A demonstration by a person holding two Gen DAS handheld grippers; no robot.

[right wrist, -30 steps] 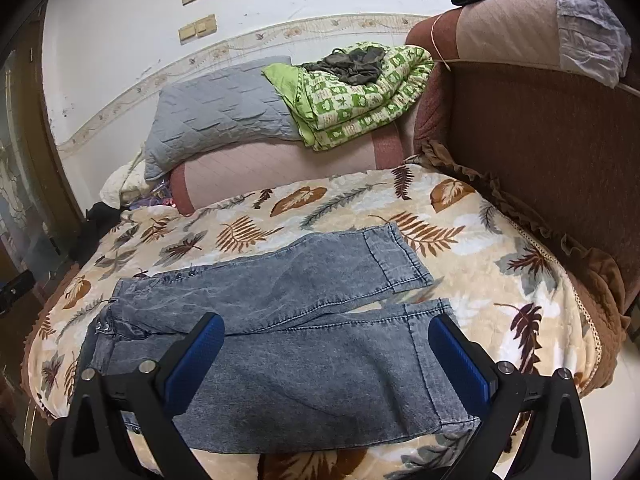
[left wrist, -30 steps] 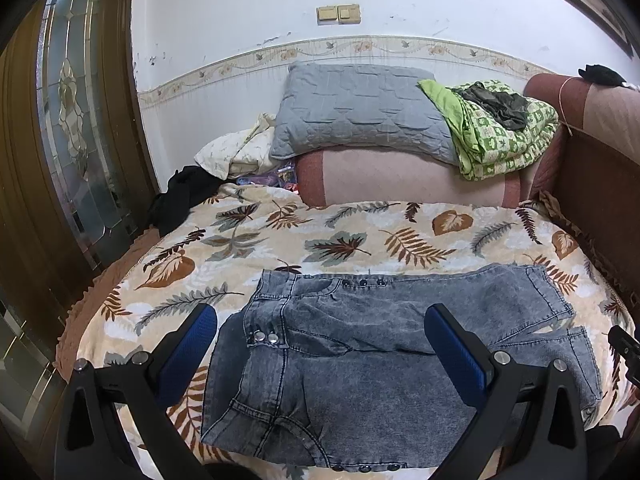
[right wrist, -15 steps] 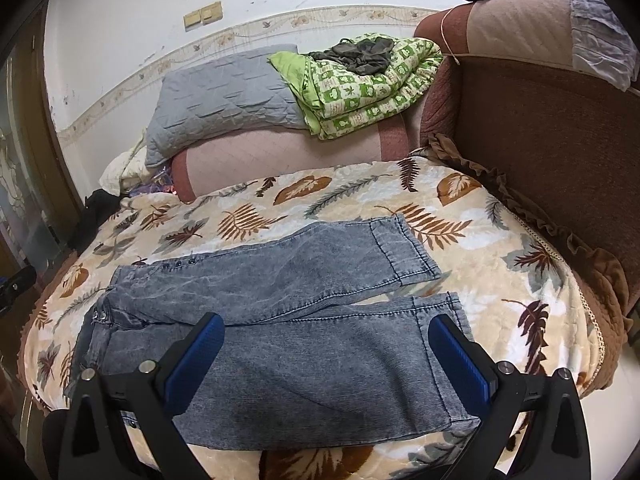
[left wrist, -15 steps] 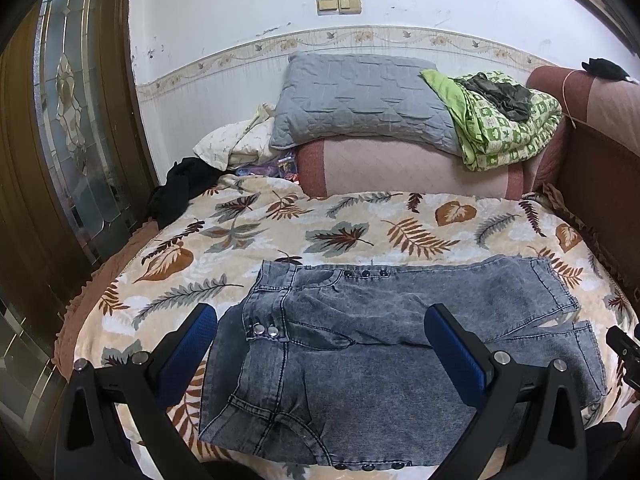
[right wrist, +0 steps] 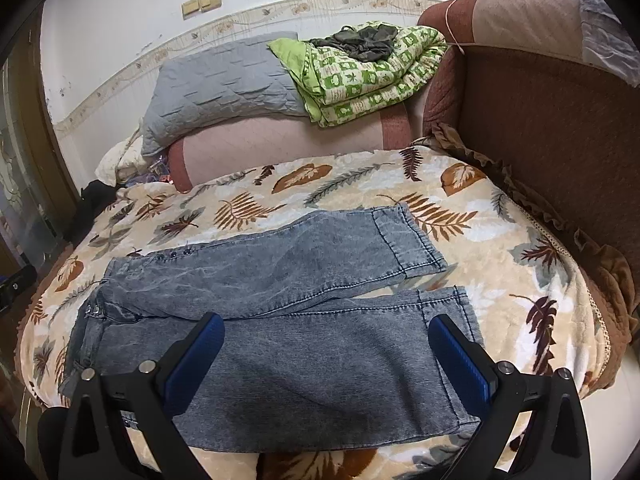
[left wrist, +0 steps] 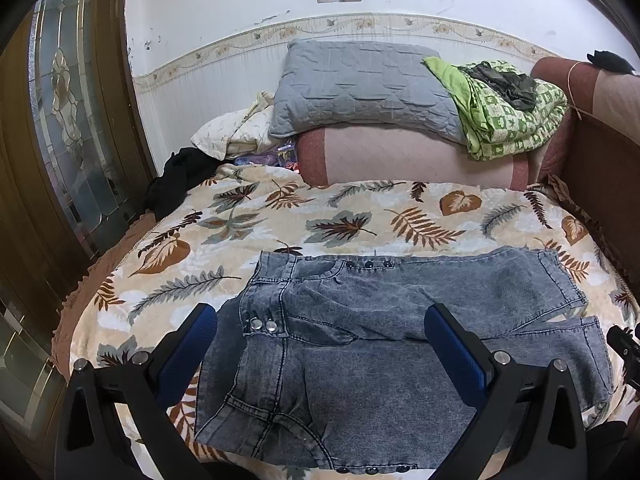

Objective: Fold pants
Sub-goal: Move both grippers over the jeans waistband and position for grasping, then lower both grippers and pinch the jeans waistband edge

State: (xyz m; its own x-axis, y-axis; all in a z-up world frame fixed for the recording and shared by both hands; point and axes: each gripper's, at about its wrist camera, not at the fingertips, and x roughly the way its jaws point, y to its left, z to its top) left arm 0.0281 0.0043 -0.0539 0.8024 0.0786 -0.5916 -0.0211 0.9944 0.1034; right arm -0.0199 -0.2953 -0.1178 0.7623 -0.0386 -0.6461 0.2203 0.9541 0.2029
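Note:
Grey-blue denim pants (left wrist: 380,344) lie flat on the leaf-print bedspread (left wrist: 360,224), waist to the left, two legs spread to the right. In the right wrist view the pants (right wrist: 304,320) show both leg hems at the right. My left gripper (left wrist: 320,320) is open and empty above the waist and seat area. My right gripper (right wrist: 326,332) is open and empty above the near leg, close to the bed's front edge. Neither touches the cloth.
A grey pillow (left wrist: 360,84) and a green patterned quilt (left wrist: 508,108) rest on a pink bolster (left wrist: 412,156) at the back. A brown padded headboard (right wrist: 560,140) borders the right. A dark garment (left wrist: 176,180) lies back left by a glass-panel door (left wrist: 68,128).
Both grippers have drawn back and tilted slightly, so the pants and bed sit lower and farther in view. The pants have not moved. Both grippers stay open.

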